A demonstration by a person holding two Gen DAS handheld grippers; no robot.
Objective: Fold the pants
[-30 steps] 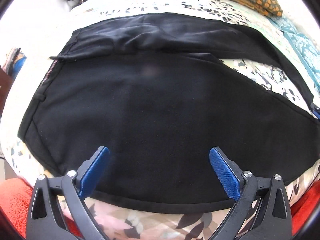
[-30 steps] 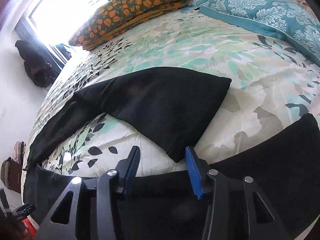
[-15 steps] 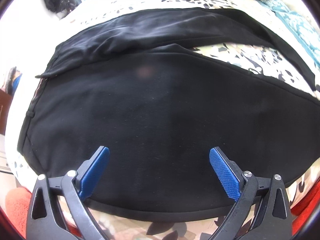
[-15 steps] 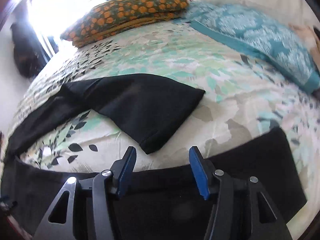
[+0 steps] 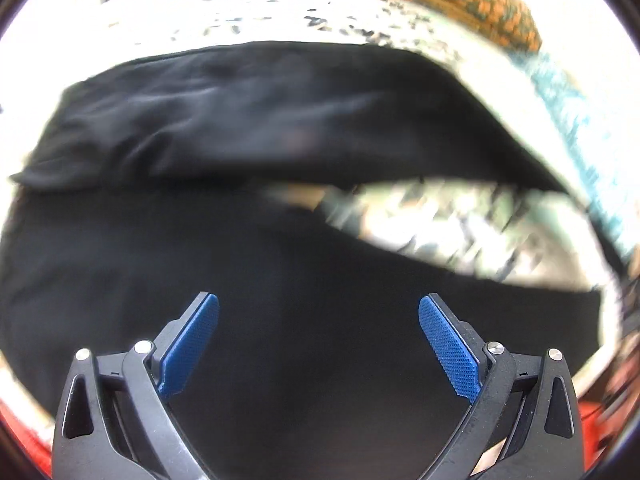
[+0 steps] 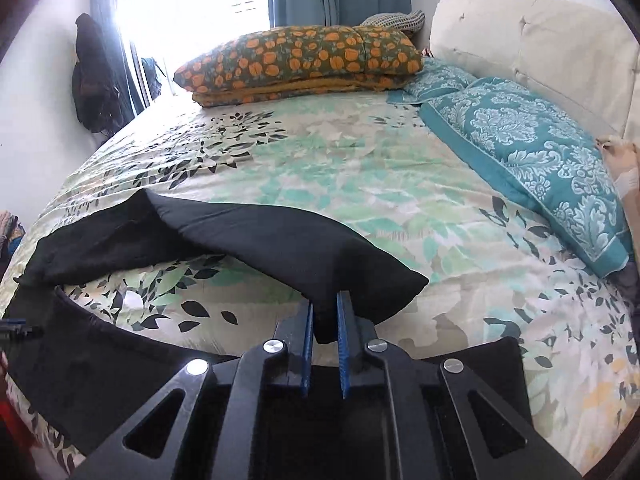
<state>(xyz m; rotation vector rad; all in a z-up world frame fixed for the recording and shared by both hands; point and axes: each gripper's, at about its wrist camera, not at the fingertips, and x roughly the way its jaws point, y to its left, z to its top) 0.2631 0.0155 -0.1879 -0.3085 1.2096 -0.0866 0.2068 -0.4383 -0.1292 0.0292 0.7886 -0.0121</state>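
Pants: matte black, softly creased.

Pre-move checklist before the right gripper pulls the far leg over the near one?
1. Right gripper shut on the far leg's hem corner: ok.
2. Grip holds both fabric layers: cannot tell.
3. Left gripper open above the near leg, pinning nothing: ok.
4. Near leg lies flat: ok.
5. Far leg smooth near the waist: not ok, wrinkled.
6. Bedspread around pants free of obstacles: ok.
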